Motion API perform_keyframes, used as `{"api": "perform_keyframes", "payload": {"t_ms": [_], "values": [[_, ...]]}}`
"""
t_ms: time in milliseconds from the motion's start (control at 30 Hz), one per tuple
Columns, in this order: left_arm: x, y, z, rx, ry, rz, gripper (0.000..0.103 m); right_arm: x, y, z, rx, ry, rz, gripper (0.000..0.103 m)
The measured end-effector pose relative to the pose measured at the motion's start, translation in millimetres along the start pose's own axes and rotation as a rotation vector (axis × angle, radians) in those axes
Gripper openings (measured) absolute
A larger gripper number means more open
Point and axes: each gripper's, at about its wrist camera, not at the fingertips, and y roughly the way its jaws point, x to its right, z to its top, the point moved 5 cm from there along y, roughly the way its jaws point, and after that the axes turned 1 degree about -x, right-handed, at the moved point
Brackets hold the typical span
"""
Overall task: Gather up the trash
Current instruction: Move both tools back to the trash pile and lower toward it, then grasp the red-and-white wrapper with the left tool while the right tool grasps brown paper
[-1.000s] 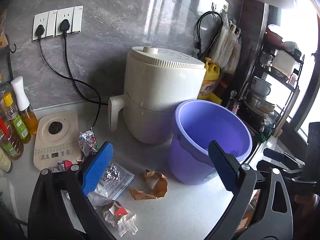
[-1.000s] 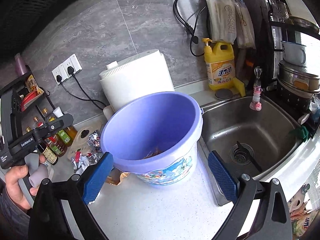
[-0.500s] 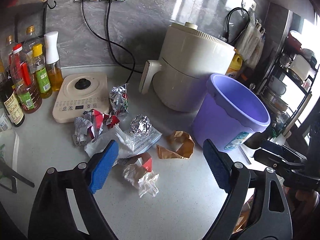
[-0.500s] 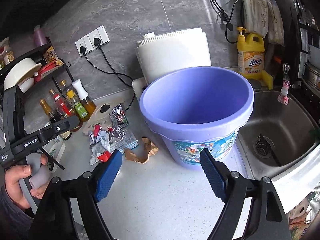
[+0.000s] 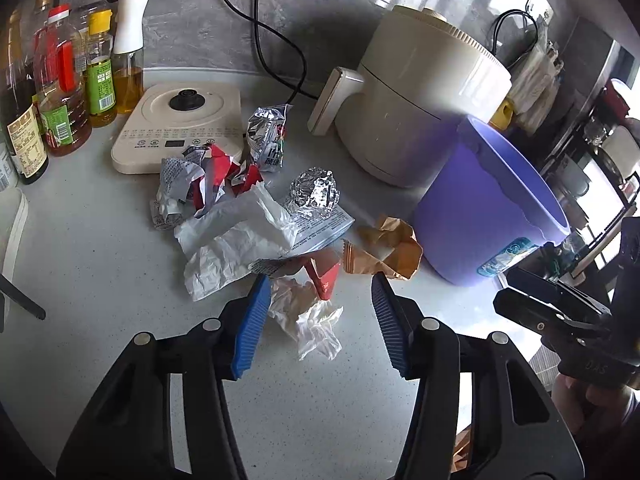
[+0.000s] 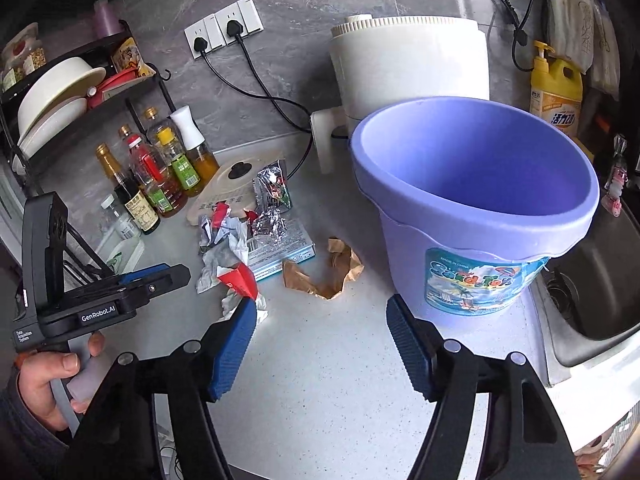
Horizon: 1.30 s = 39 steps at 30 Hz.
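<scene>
Trash heap beside the purple bucket point(image 6: 472, 216).
Left gripper point(image 5: 318, 292), closing, straddles white wrapper point(image 5: 310, 316), seemingly untouched; right gripper point(image 6: 320, 320) closes empty over bare counter point(image 6: 320, 380) at six o'clock.

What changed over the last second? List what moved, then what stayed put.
Both claws dropped from the purple bucket toward the trash pile. The left claw now straddles the crumpled white wrapper and is closing, not yet pressing it. The right claw is closing too, with nothing between its pads. The bucket, brown paper, foil ball and other litter stayed put.
</scene>
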Motion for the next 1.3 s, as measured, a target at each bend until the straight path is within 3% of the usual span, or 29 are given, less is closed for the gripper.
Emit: {"api": "perform_keyframes", "payload": {"t_ms": [67, 133, 200, 500, 567, 700, 800, 1300], "values": [[1, 11, 0, -0.027, -0.002, 0.002, 0.056, -3, 7, 0, -0.014, -0.008, 0.002, 0.067], [-2, 21, 1, -0.037, -0.016, 0.015, 0.069, -4, 14, -2, -0.029, -0.015, 0.003, 0.066], [-4, 30, 3, -0.047, -0.039, 0.015, 0.074, -6, 21, -3, -0.043, -0.018, 0.001, 0.066], [-16, 68, 10, -0.082, -0.134, 0.041, 0.074, -5, 45, -7, -0.077, -0.029, -0.005, 0.066], [-18, 72, 10, -0.086, -0.156, 0.042, 0.067, -6, 52, -8, -0.077, -0.035, -0.012, 0.066], [-23, 72, 10, -0.092, -0.198, 0.037, 0.032, -9, 67, -9, -0.078, -0.047, -0.021, 0.066], [-29, 63, 9, -0.078, -0.212, 0.035, 0.023, -11, 80, -10, -0.085, -0.057, -0.033, 0.065], [-54, 3, 2, 0.011, -0.220, 0.073, 0.021, -20, 128, -5, -0.108, -0.086, -0.089, 0.065]]}}
